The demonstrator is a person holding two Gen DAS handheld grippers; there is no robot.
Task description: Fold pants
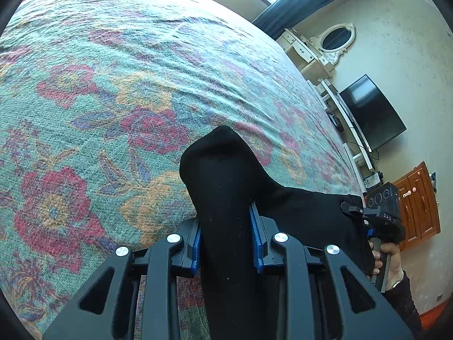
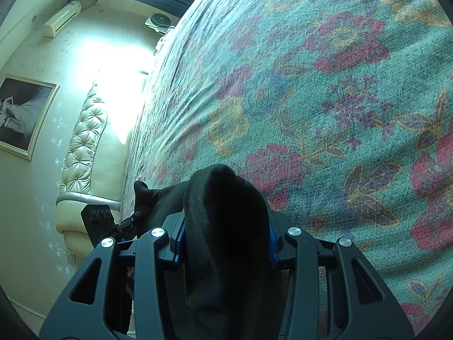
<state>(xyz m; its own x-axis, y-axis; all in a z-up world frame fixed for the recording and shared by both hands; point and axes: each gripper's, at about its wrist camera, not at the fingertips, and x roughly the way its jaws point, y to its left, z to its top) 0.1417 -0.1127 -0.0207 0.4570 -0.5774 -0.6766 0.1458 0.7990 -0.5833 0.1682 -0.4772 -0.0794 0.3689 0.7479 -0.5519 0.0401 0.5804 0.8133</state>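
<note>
The black pants [image 1: 226, 175] are held up above a bed with a floral cover [image 1: 113, 90]. My left gripper [image 1: 226, 226] is shut on a bunched edge of the pants, which bulges out past its blue pads [image 1: 256, 226]. The fabric stretches right toward my right gripper [image 1: 379, 215], held in a hand. In the right wrist view my right gripper [image 2: 226, 226] is shut on another bunched part of the pants [image 2: 226, 198], and the left gripper [image 2: 113, 223] shows at the lower left. The rest of the pants is hidden below the grippers.
The floral bed cover [image 2: 325, 99] fills most of both views. A dresser with an oval mirror [image 1: 337, 39], a television [image 1: 373, 113] and a wooden cabinet [image 1: 419, 206] stand past the bed's right edge. A tufted headboard [image 2: 85, 138] and a framed picture [image 2: 22, 113] are at the left.
</note>
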